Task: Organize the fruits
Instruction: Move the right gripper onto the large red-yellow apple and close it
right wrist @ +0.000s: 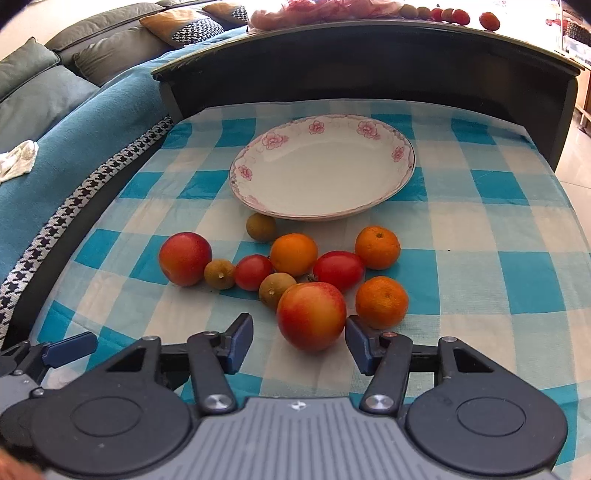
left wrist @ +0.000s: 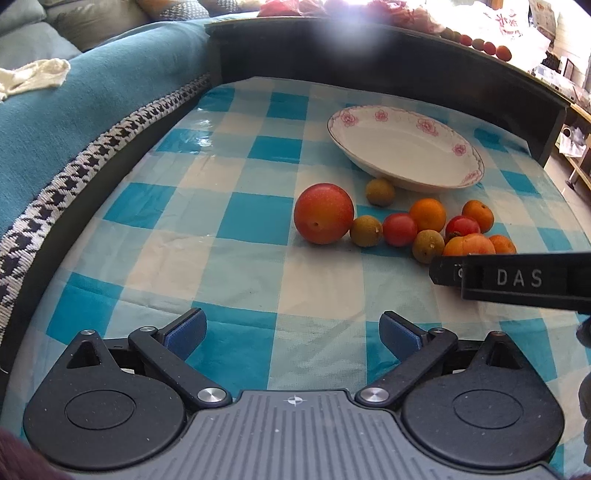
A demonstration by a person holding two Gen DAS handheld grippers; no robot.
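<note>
My right gripper (right wrist: 299,341) is spread wide with nothing in it, the near red-yellow fruit (right wrist: 311,315) sitting just ahead between the pads. My left gripper (left wrist: 293,334) is also spread and empty, over bare checked cloth (left wrist: 147,258), well short of the pile.

My read is that the step is to pick the near fruit and drop it in the plate (right wrist: 321,206). To do it well, push forward until the pads sit at its widest point, then close gently; it's round and will likely squirt out if pinched low. A brown fruit (right wrist: 273,291) touches it on the left and a mandarin (right wrist: 382,301) sits just beside the right pad, so come in straight.

Beyond these are tomatoes, more mandarins and a second big fruit (right wrist: 184,258). The plate is empty.

In the left view my right gripper covers part of the pile. More fruit lies on the back ledge (right wrist: 369,33), blown out by glare, so I can't count it.
</note>
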